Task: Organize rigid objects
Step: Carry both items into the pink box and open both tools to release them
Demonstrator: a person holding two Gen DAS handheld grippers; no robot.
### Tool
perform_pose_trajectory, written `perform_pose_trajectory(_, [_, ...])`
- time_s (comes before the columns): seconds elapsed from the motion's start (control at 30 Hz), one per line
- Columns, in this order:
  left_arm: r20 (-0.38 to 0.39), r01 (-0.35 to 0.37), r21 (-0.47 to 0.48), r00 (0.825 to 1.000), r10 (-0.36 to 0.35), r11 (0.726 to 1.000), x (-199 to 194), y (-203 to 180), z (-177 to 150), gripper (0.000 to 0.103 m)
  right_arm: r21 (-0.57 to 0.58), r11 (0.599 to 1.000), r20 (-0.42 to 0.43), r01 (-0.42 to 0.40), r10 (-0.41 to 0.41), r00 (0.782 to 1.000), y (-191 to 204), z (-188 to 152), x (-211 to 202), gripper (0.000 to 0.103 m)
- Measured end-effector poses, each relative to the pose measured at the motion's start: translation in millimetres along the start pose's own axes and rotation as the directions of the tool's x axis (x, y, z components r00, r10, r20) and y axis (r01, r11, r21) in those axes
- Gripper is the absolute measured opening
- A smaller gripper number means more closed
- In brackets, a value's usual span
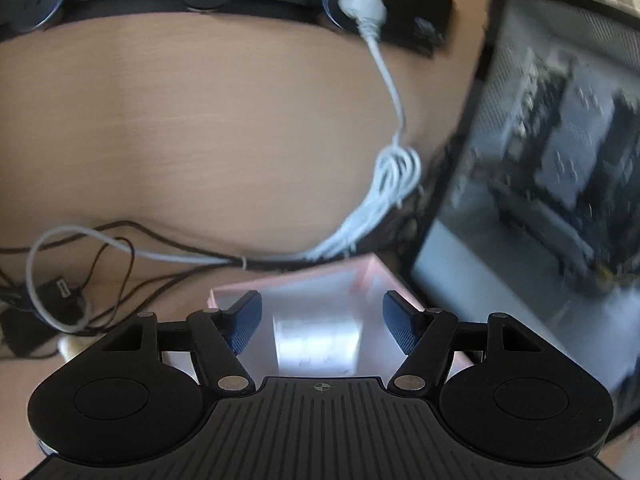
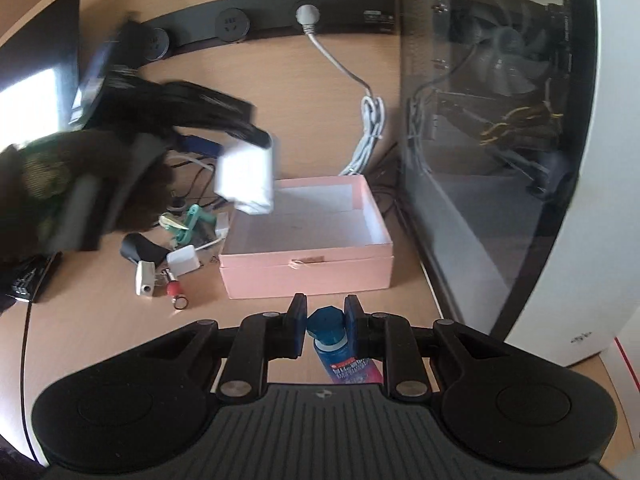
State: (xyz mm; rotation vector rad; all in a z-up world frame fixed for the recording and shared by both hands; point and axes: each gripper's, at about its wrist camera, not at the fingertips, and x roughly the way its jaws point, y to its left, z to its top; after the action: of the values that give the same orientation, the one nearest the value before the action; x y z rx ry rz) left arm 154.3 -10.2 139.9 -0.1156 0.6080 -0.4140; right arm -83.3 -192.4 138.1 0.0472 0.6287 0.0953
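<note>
**Two Grippers, One Pink Box**

Left wrist view: left gripper (image 1: pixel 322 320) spread wide, both blue pads well clear of the white block (image 1: pixel 316 344) blurred in the gap between them. Touching neither pad, so judged as released, not gripped. Beneath it, at 12 o'clock from the fingers, the open pink box (image 1: pixel 372 276), probably the place for sorted things. White cable bundle (image 1: pixel 394 176) at 1 o'clock and computer case (image 1: pixel 540 140) at 3 o'clock, both seemingly outside the job.

Right wrist view: right gripper (image 2: pixel 325 320) pressed together on a blue-capped bottle (image 2: pixel 348 368). Cap pinched between the pads, body hanging toward the camera; held by the top probably so as to lower it upright. Pink box directly ahead at 12 o'clock, near, open on top, floor almost bare. White block at 11 o'clock, over the box's far left corner. Small clutter (image 2: pixel 176 252) at 10 o'clock on the desk, just beside the box, not yet sorted.
</note>
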Motion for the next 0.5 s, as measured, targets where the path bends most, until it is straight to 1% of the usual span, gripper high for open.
perform_pose_trajectory(0.07, [0.046,0.044,-0.083,0.998,-0.04,0.996,-5.3,6.8,-0.9,0.072,0.0,1.0,-0.005,0.017,-0.017,1.0,2.4,-0.5,0.9,0.019])
perform_pose_trajectory(0.1, [0.068,0.077,-0.123,0.995,-0.069,0.989,-9.6,13.3,-2.3,0.073,0.005,1.0,-0.011,0.023,-0.023,1.0,1.3,-1.6,2.1,0.019])
perform_pose_trajectory(0.13, [0.077,0.083,-0.149,0.994,-0.073,0.985,-16.1,21.3,-3.3,0.073,0.011,1.0,-0.017,0.026,-0.026,1.0,0.7,-0.9,4.7,0.019])
perform_pose_trajectory(0.2, [0.08,0.046,-0.161,0.996,-0.033,0.986,-29.6,33.6,-7.9,0.072,0.019,0.999,-0.03,0.027,-0.026,0.999,-1.7,-0.5,6.8,0.019])
perform_pose_trajectory(0.27, [0.057,-0.027,-0.141,0.998,0.035,0.99,-45.8,47.1,-22.7,0.072,0.022,0.999,-0.03,0.023,-0.023,0.999,-4.5,2.3,7.8,0.019])
perform_pose_trajectory(0.33, [0.011,-0.074,-0.128,0.997,0.076,0.989,-59.9,58.1,-44.1,0.071,0.023,1.0,-0.016,0.015,-0.014,1.0,-6.8,11.8,10.4,0.019])
perform_pose_trajectory(0.4, [-0.054,-0.089,-0.127,0.995,0.083,0.988,-72.0,67.5,-66.8,0.071,0.023,1.0,0.006,-0.007,0.007,1.0,-8.2,29.5,14.8,0.019])
perform_pose_trajectory(0.5, [-0.118,-0.107,-0.154,0.989,0.09,0.982,-87.7,80.0,-95.9,0.071,0.008,0.998,0.045,-0.058,0.057,0.997,-6.4,66.1,24.3,0.019])
